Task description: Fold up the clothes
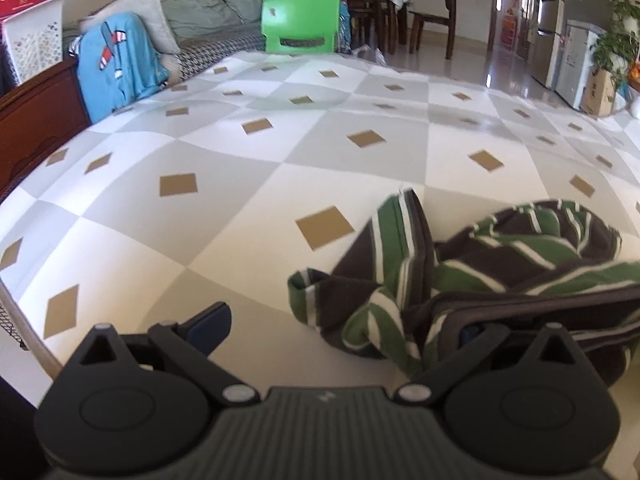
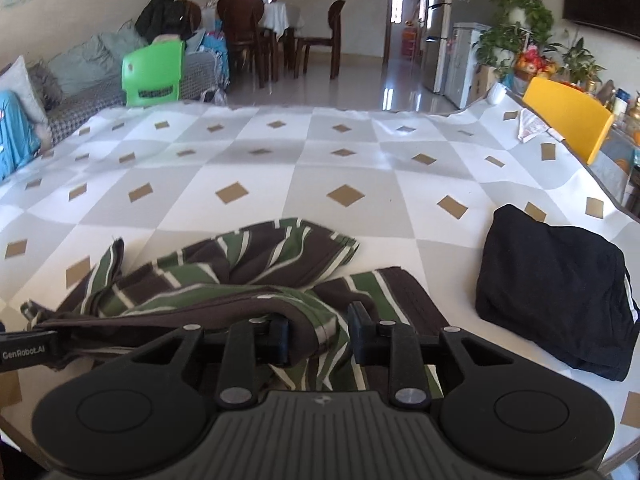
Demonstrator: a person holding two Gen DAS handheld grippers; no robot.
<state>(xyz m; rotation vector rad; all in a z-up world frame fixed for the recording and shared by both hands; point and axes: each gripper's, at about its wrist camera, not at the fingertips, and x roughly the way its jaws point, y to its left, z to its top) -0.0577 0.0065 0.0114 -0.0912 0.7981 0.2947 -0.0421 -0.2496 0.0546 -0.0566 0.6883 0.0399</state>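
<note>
In the left wrist view, the left hand-held gripper (image 1: 340,328) is open as wide as it goes. One finger (image 1: 210,326) sits over the bare counter (image 1: 224,160). The other finger is tucked under a fold of the striped shirt (image 1: 472,276), so only a bit of it shows, and the pads do not squeeze the cloth. The shirt is green, brown and white and lies crumpled near the front edge of the counter, toward the right side of this view. A green chair (image 1: 302,22) stands past the far edge, and a blue cloth (image 1: 116,64) hangs over the couch past the left edge. In the right wrist view, the right hand-held gripper (image 2: 318,338) has its jaws only a little way apart. A bunched fold of the striped shirt (image 2: 240,276) lies between its fingers (image 2: 362,336), and it is hard to tell if they pinch it tight. The shirt is spread in a messy heap at the front edge, about in the middle. A folded black cloth (image 2: 556,296) lies near the right edge, apart from the shirt. A yellow chair (image 2: 568,116) stands by the far right corner.
</note>
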